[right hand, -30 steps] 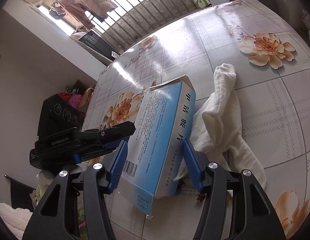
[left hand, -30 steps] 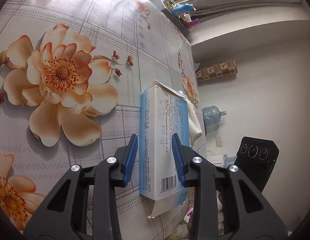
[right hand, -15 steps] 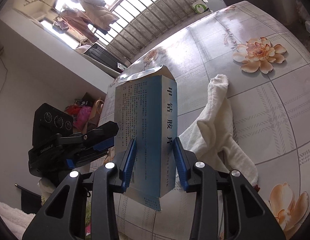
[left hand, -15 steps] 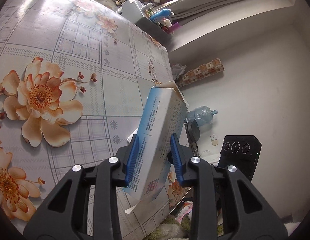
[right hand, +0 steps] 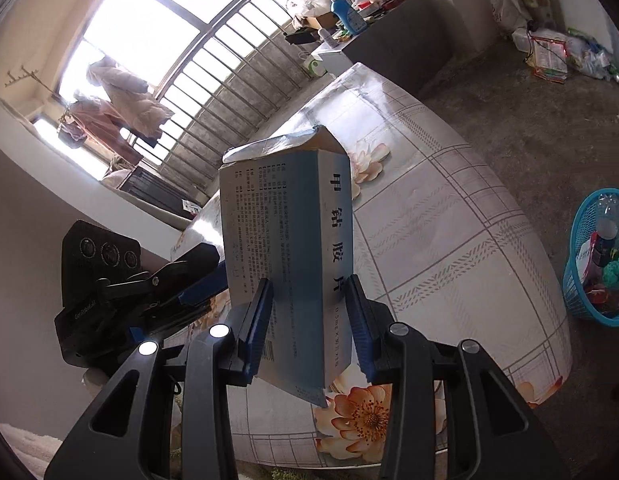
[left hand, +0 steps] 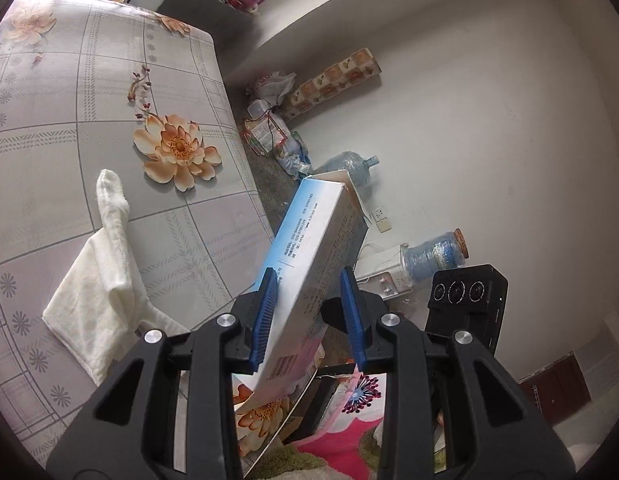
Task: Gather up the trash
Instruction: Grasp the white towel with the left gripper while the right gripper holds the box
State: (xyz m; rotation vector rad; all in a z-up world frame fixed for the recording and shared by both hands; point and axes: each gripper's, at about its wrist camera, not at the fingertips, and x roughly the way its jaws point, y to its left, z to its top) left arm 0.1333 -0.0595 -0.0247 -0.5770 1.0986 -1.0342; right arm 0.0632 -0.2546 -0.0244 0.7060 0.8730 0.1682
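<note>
A blue and white cardboard box [left hand: 321, 232] with a torn open top hangs in the air beyond the table's edge. My left gripper [left hand: 307, 280] is shut on its lower part, blue pads pressed on both faces. My right gripper [right hand: 309, 284] is shut on the same box [right hand: 285, 216], gripping its narrow printed side. In the right wrist view the left gripper [right hand: 207, 274] reaches in from the left behind the box. The right gripper's black camera housing [left hand: 465, 296] shows at the right of the left wrist view.
A blue mesh basket [right hand: 585, 308] holding bottles and wrappers stands on the floor to the right of the flowered table [right hand: 449, 240]. A white cloth [left hand: 97, 280] lies on the table [left hand: 69, 120]. Water bottles [left hand: 357, 168] and bags clutter the floor by the wall.
The box came up off the table and swung out past its edge, with both grippers moving along. The right gripper's jaws closed onto the box. The cloth stayed on the table.
</note>
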